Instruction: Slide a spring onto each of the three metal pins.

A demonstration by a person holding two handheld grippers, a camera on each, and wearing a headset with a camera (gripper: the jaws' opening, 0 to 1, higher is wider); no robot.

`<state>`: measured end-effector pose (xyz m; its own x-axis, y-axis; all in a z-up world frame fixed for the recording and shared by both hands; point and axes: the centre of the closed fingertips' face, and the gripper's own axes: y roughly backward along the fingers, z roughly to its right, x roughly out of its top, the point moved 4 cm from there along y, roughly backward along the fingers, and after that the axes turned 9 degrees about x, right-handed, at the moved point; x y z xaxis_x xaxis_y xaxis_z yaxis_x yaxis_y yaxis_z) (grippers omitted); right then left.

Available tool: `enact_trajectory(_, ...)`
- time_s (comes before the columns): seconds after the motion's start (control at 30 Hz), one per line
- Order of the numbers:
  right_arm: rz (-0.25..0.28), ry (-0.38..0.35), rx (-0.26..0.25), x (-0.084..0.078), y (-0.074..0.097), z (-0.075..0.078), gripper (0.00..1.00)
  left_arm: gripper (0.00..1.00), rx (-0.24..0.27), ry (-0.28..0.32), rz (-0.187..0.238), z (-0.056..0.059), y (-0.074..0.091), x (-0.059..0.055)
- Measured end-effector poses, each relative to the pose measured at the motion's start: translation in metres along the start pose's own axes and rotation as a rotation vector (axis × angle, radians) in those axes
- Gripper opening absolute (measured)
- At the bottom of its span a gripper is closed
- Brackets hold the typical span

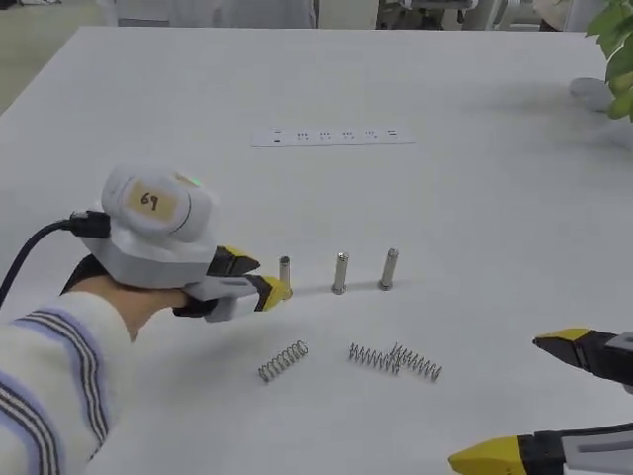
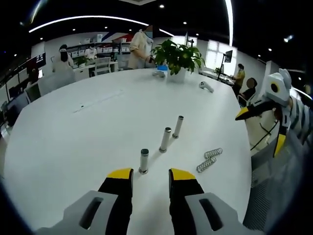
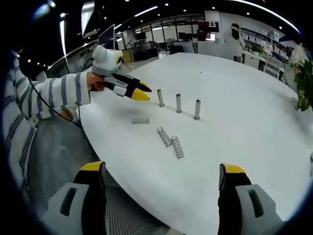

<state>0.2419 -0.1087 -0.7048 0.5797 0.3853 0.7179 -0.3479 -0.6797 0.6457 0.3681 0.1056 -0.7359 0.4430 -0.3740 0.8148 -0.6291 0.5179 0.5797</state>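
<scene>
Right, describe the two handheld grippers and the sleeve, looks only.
The left gripper has a rounded white-and-grey housing with a tan label handwritten 69, and a black cable runs from its rear. Its jaws are black with yellow tips. The right gripper has grey-and-black jaws, also with yellow tips. The sleeve is white with dark stripes.

Your left hand (image 1: 134,297) holds the left tool (image 1: 269,277) stretched forward, jaws narrowly parted; your right tool (image 1: 499,401) sits low, jaws spread wide.
</scene>
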Motion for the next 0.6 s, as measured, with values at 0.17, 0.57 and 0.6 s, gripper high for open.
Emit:
enact_trajectory(0.17,0.001,0.001,0.006,0.001,-0.001,0.000,0.97,0.25,-0.059,0.043,0.005,0.013,0.008,-0.013)
enact_trajectory(0.57,0.007,0.017,0.016,0.004,-0.007,-0.002,0.99,0.27,-0.121,0.098,-0.008,0.032,0.015,-0.036)
enact_trajectory(0.6,0.008,0.019,0.018,0.004,-0.008,-0.002,0.99,0.26,-0.124,0.103,-0.006,0.032,0.015,-0.037)
